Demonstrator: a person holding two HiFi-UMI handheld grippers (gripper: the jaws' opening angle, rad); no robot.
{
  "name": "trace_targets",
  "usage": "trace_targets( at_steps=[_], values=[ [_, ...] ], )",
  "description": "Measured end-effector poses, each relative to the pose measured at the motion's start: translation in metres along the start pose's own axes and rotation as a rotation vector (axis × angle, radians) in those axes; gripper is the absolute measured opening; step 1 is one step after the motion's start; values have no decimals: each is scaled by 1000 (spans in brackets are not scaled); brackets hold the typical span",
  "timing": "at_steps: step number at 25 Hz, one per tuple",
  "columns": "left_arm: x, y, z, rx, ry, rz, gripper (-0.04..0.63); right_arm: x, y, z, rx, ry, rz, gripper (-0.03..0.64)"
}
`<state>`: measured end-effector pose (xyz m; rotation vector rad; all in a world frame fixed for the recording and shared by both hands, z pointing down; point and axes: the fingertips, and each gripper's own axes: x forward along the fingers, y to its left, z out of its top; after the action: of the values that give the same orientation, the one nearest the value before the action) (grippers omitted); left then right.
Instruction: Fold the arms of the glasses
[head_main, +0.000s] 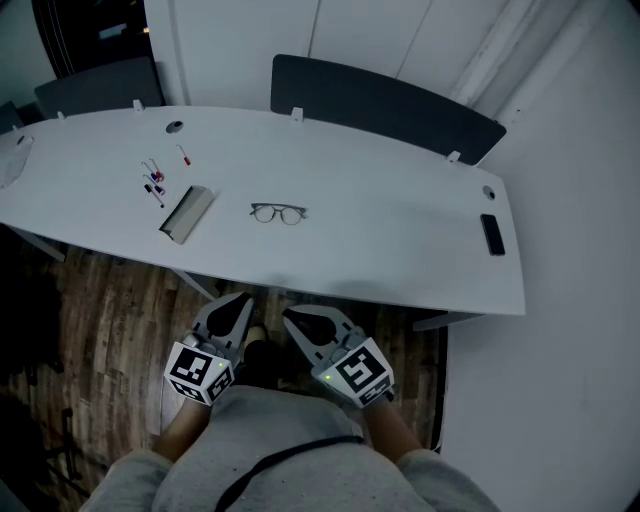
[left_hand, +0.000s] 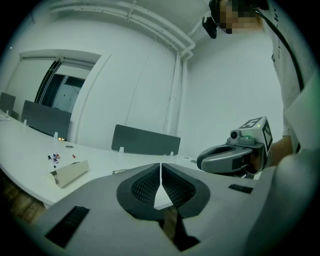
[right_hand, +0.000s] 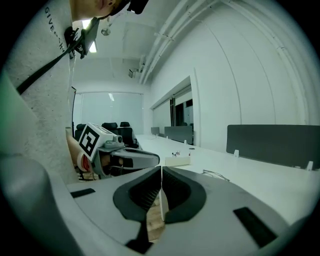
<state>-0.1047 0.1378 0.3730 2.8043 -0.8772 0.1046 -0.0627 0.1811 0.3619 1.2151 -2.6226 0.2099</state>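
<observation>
A pair of thin dark-framed glasses (head_main: 278, 213) lies on the white table (head_main: 380, 240), near its middle, arms spread behind the lenses. In the right gripper view the glasses (right_hand: 216, 174) show as a thin wire shape on the tabletop. Both grippers hang low in front of the table's near edge, over the wooden floor. My left gripper (head_main: 243, 300) is shut with nothing in it, and so is my right gripper (head_main: 290, 317). In the left gripper view my left gripper (left_hand: 160, 165) has its jaws pressed together; my right gripper (right_hand: 161, 169) looks the same in its own view.
A beige open case (head_main: 187, 213) lies left of the glasses, with small coloured bits (head_main: 154, 180) beyond it. A black phone (head_main: 492, 234) rests at the table's right end. A dark divider panel (head_main: 385, 105) runs along the far edge. A wall stands at the right.
</observation>
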Motion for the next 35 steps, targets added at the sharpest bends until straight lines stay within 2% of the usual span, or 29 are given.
trace_targets(
  at_steps=[17, 35],
  values=[
    [-32, -20, -13, -3, 16, 10, 23, -18, 33, -14, 18, -4, -3, 21],
    [-36, -20, -24, -26, 33, 33, 23, -16, 37, -22, 28, 6, -10, 18]
  ],
)
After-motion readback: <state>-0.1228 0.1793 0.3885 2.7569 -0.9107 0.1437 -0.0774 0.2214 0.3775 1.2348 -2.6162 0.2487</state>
